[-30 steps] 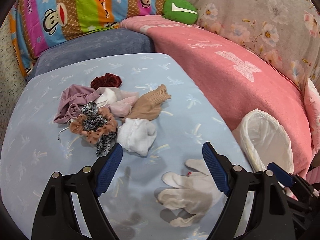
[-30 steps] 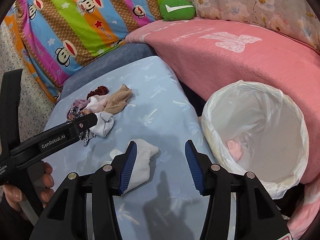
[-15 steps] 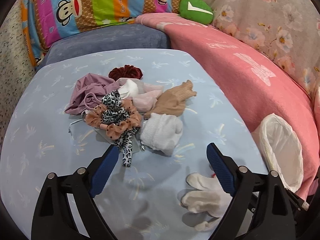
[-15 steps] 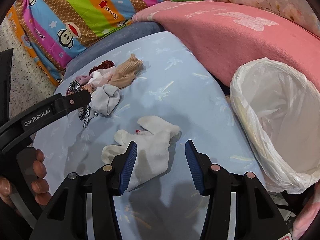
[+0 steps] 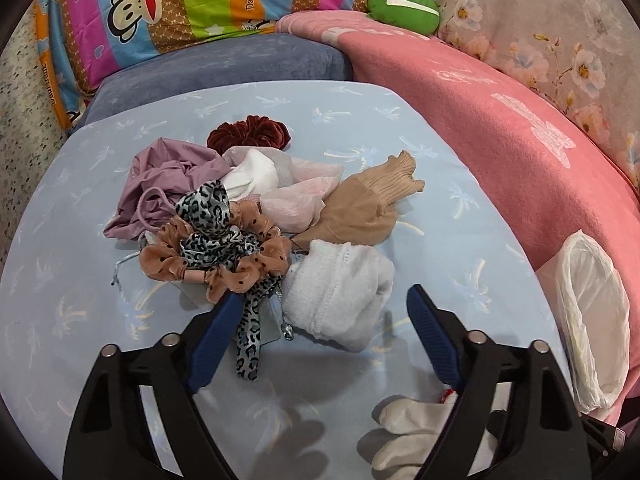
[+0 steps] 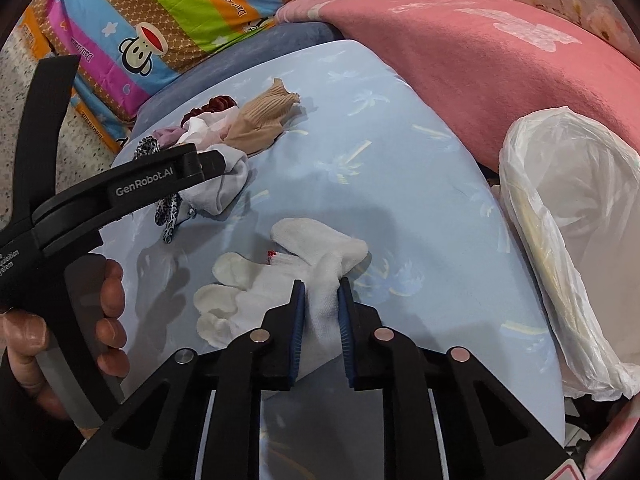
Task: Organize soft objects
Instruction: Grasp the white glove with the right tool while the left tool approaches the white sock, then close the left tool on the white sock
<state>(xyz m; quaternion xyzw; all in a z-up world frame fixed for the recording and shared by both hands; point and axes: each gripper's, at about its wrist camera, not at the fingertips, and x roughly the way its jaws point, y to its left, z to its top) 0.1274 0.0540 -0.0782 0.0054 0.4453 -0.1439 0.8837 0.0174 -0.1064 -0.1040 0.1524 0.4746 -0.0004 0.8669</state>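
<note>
A white glove (image 6: 280,284) lies on the light blue cloth near its front edge, and my right gripper (image 6: 321,292) is shut on its cuff. The same white glove (image 5: 416,428) shows low in the left wrist view. My left gripper (image 5: 320,304) stands open just before a folded white sock (image 5: 336,292), its left finger touching a leopard-print scrunchie tail (image 5: 248,340). Behind lies a heap: a peach dotted scrunchie (image 5: 224,260), a mauve cloth (image 5: 168,176), a pale pink cloth (image 5: 296,196), a tan sock (image 5: 368,204) and a dark red scrunchie (image 5: 248,134).
A bin lined with a white plastic bag (image 6: 568,216) stands at the right edge of the blue surface (image 6: 360,160). A pink blanket (image 5: 500,128), a striped monkey-print cushion (image 5: 192,4) and a green pillow (image 5: 404,6) border the back. A hand (image 6: 108,304) holds the left gripper's handle.
My right gripper has come down over the white glove and shut on it. My left gripper has moved forward toward the heap, up to the white sock.
</note>
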